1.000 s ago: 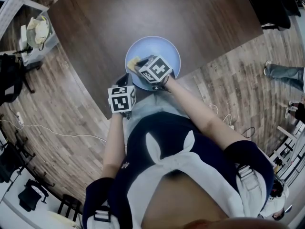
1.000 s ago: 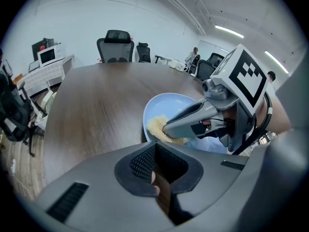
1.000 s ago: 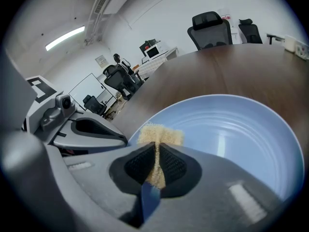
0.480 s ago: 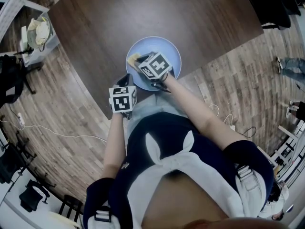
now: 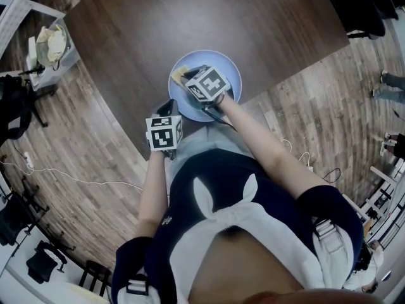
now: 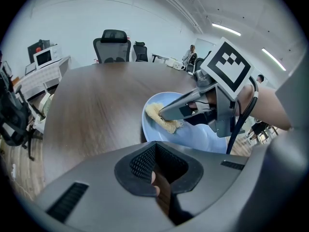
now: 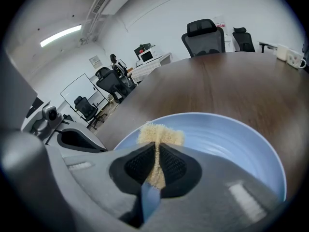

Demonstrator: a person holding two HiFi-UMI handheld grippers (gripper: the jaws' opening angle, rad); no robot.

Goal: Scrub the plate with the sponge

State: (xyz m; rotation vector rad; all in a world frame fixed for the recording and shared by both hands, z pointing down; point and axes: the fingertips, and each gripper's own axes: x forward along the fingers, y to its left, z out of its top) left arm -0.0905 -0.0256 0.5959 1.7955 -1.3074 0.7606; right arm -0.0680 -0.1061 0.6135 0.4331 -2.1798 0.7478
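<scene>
The right hand-held gripper (image 7: pixel 157 148) is clenched on a pale yellow sponge (image 7: pixel 160 134), which sticks out past the jaw tips and is pressed flat against the inner surface of the light blue plate (image 7: pixel 231 139), near its left rim. In the head view the plate (image 5: pixel 223 68) sits at the near edge of the dark wood desk (image 5: pixel 190 18), and the right hand-held gripper (image 5: pixel 185 77) reaches over it from the near side, with the sponge (image 5: pixel 180 73) showing at the plate's far-left part. The left hand-held gripper (image 6: pixel 155 148) is closed, its jaws drawn together to a thin slit with nothing of the task between them; it hovers just beside the plate's near-left rim (image 6: pixel 147 127), over the desk (image 6: pixel 96 100). From its view the sponge (image 6: pixel 163 123) lies under the tips of the right hand-held gripper (image 6: pixel 166 114). A black office chair (image 6: pixel 114 45) stands beyond the desk's far edge.
</scene>
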